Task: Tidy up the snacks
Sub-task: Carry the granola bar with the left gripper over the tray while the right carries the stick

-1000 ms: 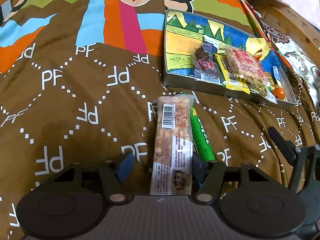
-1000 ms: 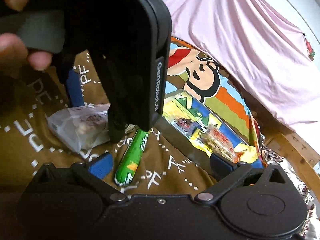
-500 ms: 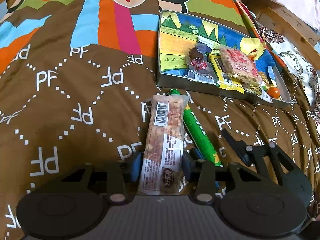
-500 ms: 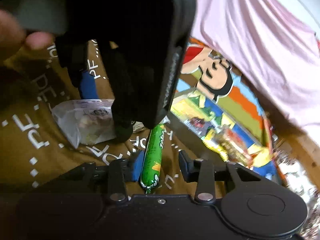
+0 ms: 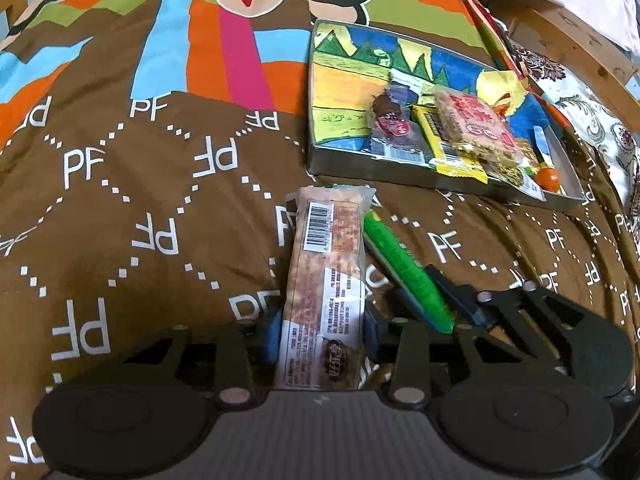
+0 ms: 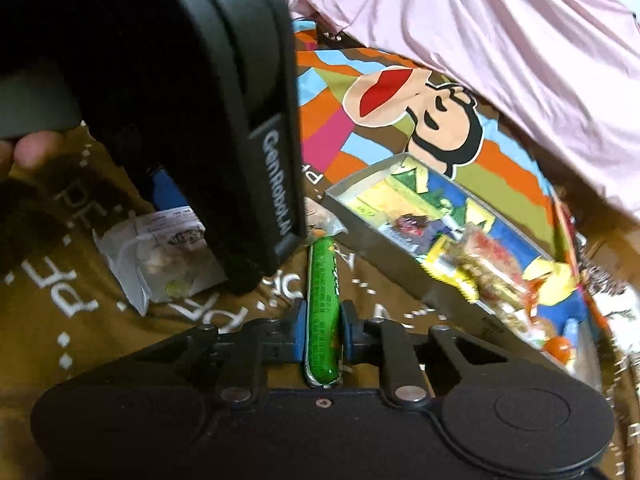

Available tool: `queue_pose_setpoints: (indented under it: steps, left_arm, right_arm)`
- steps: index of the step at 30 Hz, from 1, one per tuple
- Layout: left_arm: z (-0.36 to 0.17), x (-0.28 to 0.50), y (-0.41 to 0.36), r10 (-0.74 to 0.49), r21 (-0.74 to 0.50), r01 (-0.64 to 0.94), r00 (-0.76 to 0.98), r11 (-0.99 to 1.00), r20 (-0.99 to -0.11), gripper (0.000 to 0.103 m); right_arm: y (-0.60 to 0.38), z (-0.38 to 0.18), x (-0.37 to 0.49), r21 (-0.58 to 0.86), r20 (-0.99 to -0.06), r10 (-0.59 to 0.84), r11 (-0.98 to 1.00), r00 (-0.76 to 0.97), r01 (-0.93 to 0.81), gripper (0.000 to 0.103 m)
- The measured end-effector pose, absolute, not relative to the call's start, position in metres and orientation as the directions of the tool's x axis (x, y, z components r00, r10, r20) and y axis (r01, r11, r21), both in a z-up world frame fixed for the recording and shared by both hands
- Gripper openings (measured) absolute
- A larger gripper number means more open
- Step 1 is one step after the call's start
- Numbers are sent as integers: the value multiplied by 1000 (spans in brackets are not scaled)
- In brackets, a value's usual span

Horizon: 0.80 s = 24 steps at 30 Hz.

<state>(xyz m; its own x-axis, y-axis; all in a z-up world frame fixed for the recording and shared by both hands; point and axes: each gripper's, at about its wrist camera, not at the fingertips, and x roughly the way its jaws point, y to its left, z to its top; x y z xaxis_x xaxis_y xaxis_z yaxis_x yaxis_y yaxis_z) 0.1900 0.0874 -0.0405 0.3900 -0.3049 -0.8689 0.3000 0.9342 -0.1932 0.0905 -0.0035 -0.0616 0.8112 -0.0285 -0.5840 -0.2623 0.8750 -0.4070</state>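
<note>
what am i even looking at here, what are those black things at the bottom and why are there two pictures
There is no robot. A person holds a hand-operated two-finger tool in each hand, and each tool carries a wide-angle camera that looks forward along its fingers. So the black shape at the bottom of each picture is the tool itself.

One picture is from the left tool, which is closed on a long brown snack bar. The other picture is from the right tool, closed on a green snack stick; the big black object at its upper left is the left tool seen from the side.

Everything lies on a brown bedspread printed with PF. Beyond the two snacks stands a shallow tray with several wrapped snacks already inside.
</note>
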Motion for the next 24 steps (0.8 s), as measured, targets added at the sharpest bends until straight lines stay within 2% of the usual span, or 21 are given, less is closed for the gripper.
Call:
queue_pose_setpoints:
  steps: [3,5,8,11,17,19,21,22,24]
  left_arm:
    - [-38,183,84,-325,-217,302,372,928,-869,42]
    - [-36,178,80,-345,-238,310,358,920,-868,42]
    - [-37,171,69,-328,-209,333,356,919,-875,42]
    - [-40,170,64,-306,-181,338,364,923,-880,43]
    - [-46,174,63,-311,-199,318,355,927,-882,45]
    - [-47,174,60,-302,-186,323,360,928,-883,45]
    - [-46,172,58,-290,-170,326,367,930,-884,44]
    - [-45,170,58,-287,-164,329,372,930,-883,43]
    - [-42,167,57,-284,-161,325,380,932,-880,42]
  right_arm:
    - [-15,-58,84,-458,-593,-105,860,798,-227,19]
    - [-28,-60,85,-437,-629,-125,874,767,-215,19]
    - [-42,-65,92,-389,-659,-127,901,741,-192,20]
    - [-45,-71,96,-378,-648,-119,908,753,-182,31]
    - [-48,-82,97,-337,-651,-98,926,753,-171,32]
    - [-51,-81,95,-304,-658,-80,938,749,-167,32]
    - [-53,-79,94,-277,-667,-66,947,742,-165,23]
    - [-53,-78,92,-283,-668,-71,945,741,-165,19]
    - [-48,-75,86,-327,-661,-96,929,744,-171,19]
